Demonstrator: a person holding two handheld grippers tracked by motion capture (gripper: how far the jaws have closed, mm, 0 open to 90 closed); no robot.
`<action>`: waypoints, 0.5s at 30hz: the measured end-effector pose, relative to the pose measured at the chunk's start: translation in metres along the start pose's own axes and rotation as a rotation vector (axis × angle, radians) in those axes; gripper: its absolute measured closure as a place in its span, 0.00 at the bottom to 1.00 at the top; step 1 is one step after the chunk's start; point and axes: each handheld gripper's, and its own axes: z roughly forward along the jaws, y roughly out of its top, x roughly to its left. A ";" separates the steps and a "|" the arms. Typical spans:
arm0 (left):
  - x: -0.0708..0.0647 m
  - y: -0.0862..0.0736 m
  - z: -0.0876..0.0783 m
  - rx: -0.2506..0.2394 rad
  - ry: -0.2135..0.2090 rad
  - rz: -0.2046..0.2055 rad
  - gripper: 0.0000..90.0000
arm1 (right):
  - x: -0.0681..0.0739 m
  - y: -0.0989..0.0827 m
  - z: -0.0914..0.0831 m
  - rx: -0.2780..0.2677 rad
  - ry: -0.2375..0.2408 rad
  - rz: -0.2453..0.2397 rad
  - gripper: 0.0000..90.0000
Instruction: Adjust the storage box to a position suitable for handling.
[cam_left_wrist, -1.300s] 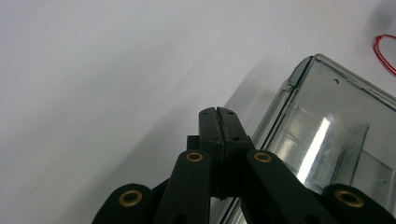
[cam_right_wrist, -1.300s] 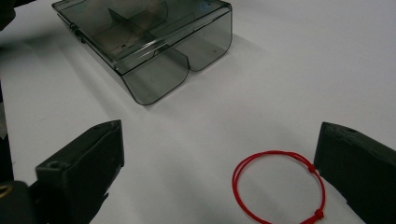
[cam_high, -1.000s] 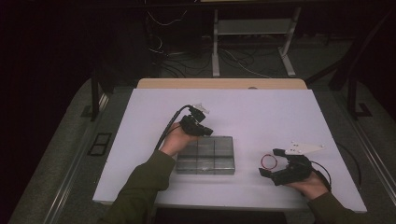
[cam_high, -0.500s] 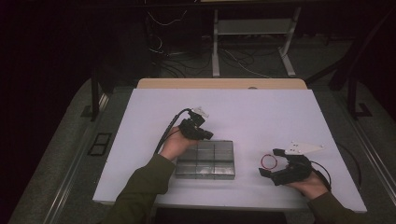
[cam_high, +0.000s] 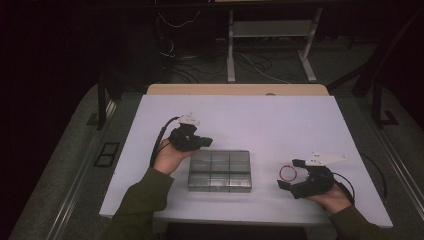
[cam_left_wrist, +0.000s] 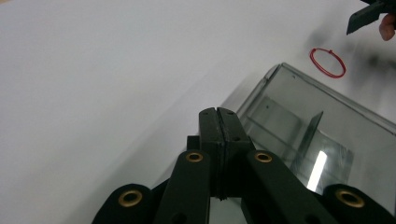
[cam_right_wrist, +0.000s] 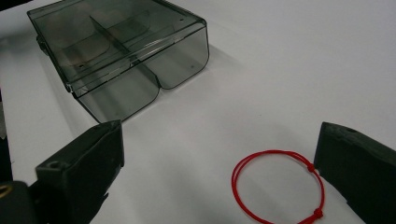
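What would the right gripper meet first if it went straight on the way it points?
Probably the thin red cord loop lying flat between its open jaws; the smoky transparent plastic compartment box sits farther off.

A thin red cord loop (cam_right_wrist: 278, 185), knotted at two spots on its rim, lies flat on the white tabletop (cam_high: 280, 120), just right of the box as the high view shows it. The box (cam_high: 220, 171) is smoky, see-through plastic with inner dividers forming compartments and a shut lid; it sits flat, near the tabletop's front edge.
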 end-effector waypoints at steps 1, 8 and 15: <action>0.000 -0.003 -0.004 -0.002 0.003 -0.003 0.99 | 0.000 0.000 0.000 0.001 0.000 0.000 0.02; -0.002 -0.024 -0.026 -0.037 0.047 -0.022 0.99 | 0.000 0.000 0.001 0.003 0.001 0.000 0.02; -0.005 -0.046 -0.042 -0.047 0.068 -0.041 0.99 | 0.000 0.000 0.001 0.001 0.000 -0.003 0.02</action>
